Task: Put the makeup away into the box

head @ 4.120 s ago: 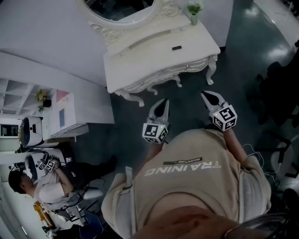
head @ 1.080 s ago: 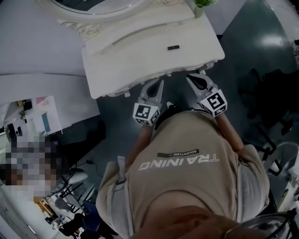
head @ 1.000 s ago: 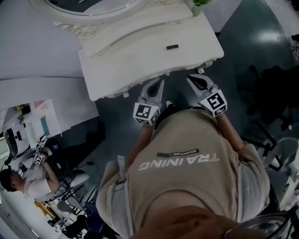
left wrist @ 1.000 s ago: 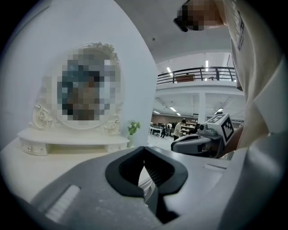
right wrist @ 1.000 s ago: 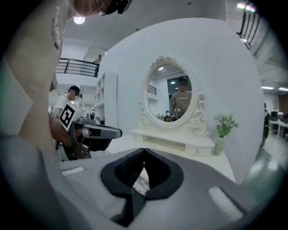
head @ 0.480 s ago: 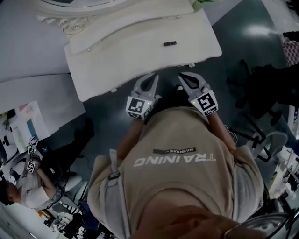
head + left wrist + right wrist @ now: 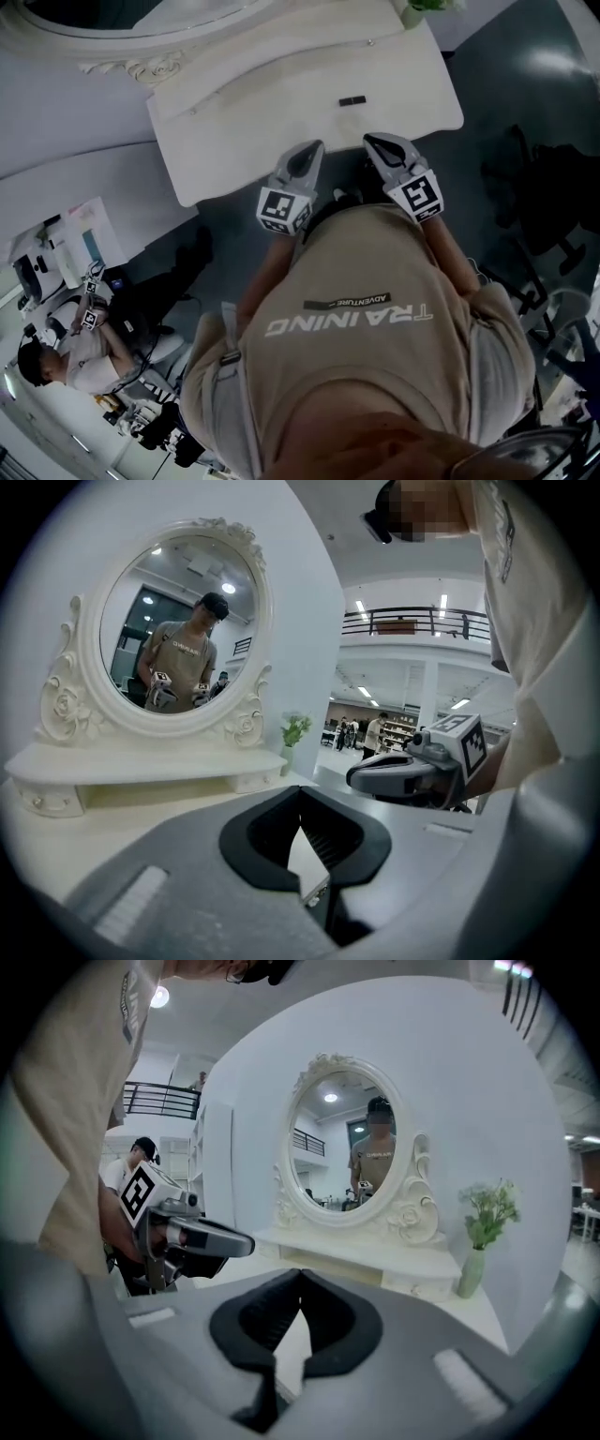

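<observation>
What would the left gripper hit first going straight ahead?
Probably the dressing table top, which the left gripper slopes gently toward; otherwise the low shelf at its back. Depth is unclear.

White dressing table w/ carved trim. Along its back edge: 1 oval mirror in an ornate white frame, above a low raised shelf. At the table's far R corner, 1 pale vase w/ green sprigs. Dark glossy floor round the table. Well off its L side, 1 seated person (white top, dark cap); off its R, dark chairs.
</observation>
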The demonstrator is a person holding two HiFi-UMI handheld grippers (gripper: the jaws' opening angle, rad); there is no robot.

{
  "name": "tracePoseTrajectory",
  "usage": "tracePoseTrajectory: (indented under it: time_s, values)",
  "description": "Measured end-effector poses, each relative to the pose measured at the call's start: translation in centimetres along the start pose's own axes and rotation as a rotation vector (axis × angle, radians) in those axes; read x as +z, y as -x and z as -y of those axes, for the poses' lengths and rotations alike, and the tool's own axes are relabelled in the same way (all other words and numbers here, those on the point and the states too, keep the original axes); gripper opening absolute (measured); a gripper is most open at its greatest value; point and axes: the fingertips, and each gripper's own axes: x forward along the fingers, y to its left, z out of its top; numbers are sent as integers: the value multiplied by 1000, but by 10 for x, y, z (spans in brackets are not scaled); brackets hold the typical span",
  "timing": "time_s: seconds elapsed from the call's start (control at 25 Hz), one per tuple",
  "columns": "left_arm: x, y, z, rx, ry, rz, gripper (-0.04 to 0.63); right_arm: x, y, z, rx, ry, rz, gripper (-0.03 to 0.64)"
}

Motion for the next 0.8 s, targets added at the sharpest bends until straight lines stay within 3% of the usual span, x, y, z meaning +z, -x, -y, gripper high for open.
tracePoseTrajectory:
  time_s: [0.2, 0.44, 0.8]
  values:
    - [8, -39, -7, 6, -3, -64, 6, 6, -22, 44, 44, -14, 30, 2]
    - [13, -74, -20, 83, 45, -72, 6, -15, -39, 82, 107, -16, -19, 2]
    - [3, -100, -32, 111, 103, -99, 6, -33, -73, 108, 194, -52, -72, 2]
